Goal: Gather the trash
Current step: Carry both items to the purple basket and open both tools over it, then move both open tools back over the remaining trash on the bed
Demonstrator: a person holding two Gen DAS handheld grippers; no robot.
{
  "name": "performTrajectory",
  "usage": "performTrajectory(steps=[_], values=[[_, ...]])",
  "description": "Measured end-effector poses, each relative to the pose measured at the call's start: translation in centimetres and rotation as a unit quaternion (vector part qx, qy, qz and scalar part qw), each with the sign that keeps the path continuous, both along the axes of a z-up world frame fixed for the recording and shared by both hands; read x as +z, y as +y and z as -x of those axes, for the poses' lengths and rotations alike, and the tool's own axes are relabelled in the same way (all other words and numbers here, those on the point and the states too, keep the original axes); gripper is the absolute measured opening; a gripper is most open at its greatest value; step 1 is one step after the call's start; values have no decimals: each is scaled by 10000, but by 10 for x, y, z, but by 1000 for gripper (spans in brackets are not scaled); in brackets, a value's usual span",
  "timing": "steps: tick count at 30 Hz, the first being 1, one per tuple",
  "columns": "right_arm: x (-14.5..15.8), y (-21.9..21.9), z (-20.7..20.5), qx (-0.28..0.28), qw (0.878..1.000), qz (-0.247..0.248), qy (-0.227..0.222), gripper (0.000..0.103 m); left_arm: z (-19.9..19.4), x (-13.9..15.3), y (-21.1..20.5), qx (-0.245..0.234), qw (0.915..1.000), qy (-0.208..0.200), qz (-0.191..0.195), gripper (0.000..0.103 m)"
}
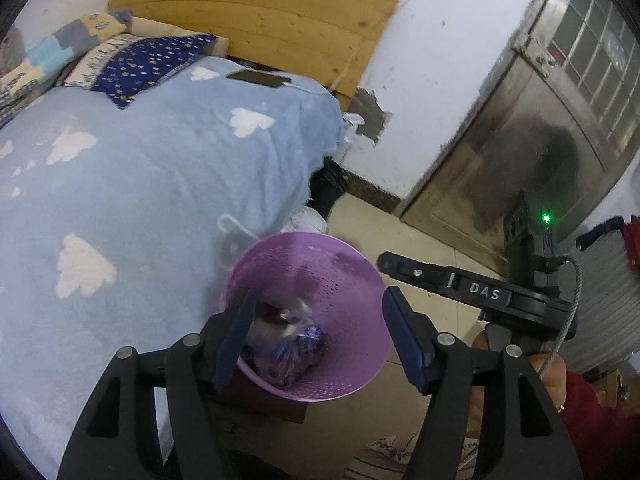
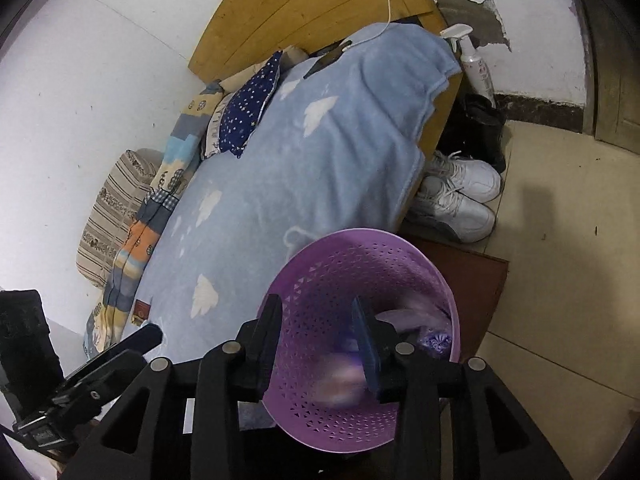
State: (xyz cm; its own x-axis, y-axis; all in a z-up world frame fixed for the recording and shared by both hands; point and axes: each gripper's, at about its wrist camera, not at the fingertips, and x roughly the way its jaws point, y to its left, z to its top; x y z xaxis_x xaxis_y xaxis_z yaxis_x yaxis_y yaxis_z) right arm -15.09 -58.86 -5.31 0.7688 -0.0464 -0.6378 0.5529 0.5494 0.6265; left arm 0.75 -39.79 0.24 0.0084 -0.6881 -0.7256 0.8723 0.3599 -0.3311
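One perforated purple basket (image 1: 340, 280) holds crumpled plastic trash (image 1: 296, 344)

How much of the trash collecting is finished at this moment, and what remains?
Done: a crumpled plastic bag of trash lies inside the purple basket beside the bed. In hand: nothing; the left tongs and the right tongs both hang open over the basket, nothing between their pads. Left: no more loose trash shows in these views.

- a blue blanket (image 1: 160, 168) with white clouds on the bed
- a dark phone (image 1: 258, 78) on it
- a wooden headboard (image 1: 256, 12)
- white shoes (image 2: 460, 192) on the floor
- a spray bottle (image 2: 472, 60) by the wall
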Motion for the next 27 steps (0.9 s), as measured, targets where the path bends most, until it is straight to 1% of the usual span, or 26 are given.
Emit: performTrajectory(steps=[3, 5, 7, 11, 15, 19, 22, 25, 26, 27], values=[[10, 6, -5, 96, 9998, 72, -131, 38, -11, 8, 24, 290, 9995, -121, 77, 66], [17, 13, -12, 229, 9994, 147, -211, 39, -19, 13, 42, 595, 9974, -393, 65, 69], [24, 26, -24, 458, 9983, 177, -307, 40, -27, 16, 64, 947, 9935, -634, 27, 70], [34, 54, -54, 961, 9942, 231, -436, 42, -46, 18, 116, 1570, 9824, -1001, -107, 72], [44, 89, -87, 1526, 9865, 335, -494, 43, -69, 14, 169, 2106, 9703, -1142, -325, 73], [51, 126, -124, 2095, 9757, 436, -480, 43, -98, 10, 223, 2764, 9539, -1095, -414, 73], [57, 157, -154, 2519, 9655, 472, -470, 44, -125, 4, 267, 3332, 9371, -941, -450, 73], [63, 193, -184, 2960, 9525, 548, -457, 46, -155, -5, 307, 3872, 9176, -748, -498, 73], [64, 204, -194, 3080, 9488, 547, -442, 46, -167, -9, 322, 4090, 9082, -717, -532, 73], [65, 215, -204, 3224, 9442, 514, -434, 46, -174, -12, 334, 4234, 9017, -695, -544, 73]])
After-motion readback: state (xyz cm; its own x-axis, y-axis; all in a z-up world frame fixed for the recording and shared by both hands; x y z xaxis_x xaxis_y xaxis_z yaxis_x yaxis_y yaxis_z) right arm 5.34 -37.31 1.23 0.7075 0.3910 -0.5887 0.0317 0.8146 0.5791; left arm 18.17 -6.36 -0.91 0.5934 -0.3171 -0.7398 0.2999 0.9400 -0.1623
